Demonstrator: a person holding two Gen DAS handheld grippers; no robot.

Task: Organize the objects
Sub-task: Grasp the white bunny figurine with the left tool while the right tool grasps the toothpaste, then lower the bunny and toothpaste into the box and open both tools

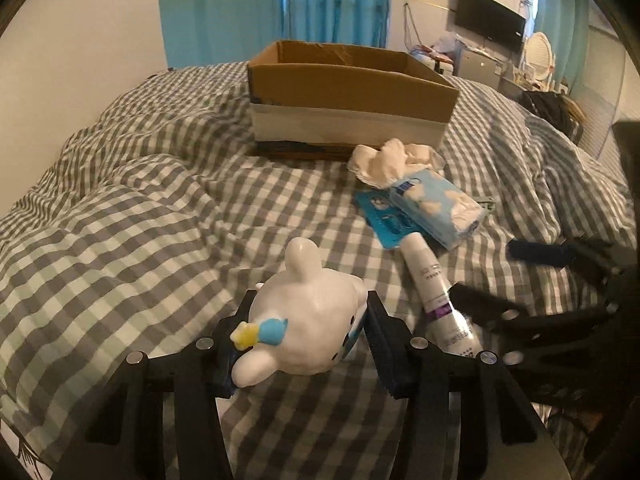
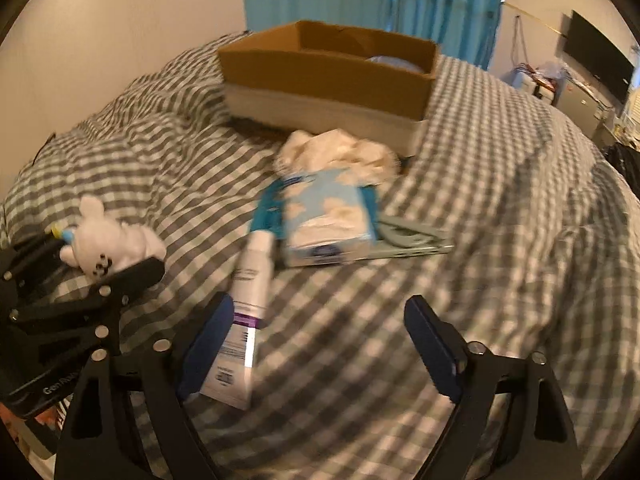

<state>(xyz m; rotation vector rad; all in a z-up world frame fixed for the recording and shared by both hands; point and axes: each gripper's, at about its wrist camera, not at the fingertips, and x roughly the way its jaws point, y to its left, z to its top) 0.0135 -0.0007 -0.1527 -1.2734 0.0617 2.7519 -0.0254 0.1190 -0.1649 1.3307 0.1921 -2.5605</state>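
My left gripper [image 1: 302, 344] is shut on a white bunny toy [image 1: 308, 320] with a blue and yellow bow, low over the checked bed; the toy also shows in the right wrist view [image 2: 116, 240]. My right gripper [image 2: 320, 344] is open and empty, its left finger beside a white tube [image 2: 244, 320], which also shows in the left wrist view [image 1: 432, 284]. An open cardboard box [image 1: 348, 96] stands at the far side of the bed [image 2: 328, 76]. A blue tissue pack [image 1: 436, 206] and a crumpled white cloth [image 1: 396, 158] lie before it.
A teal flat packet [image 1: 384, 220] lies under the tissue pack. A grey-green flat item [image 2: 412, 240] lies right of the pack. The grey checked duvet [image 1: 140, 208] is rumpled. Blue curtains and a wall-mounted TV [image 1: 490, 18] are behind.
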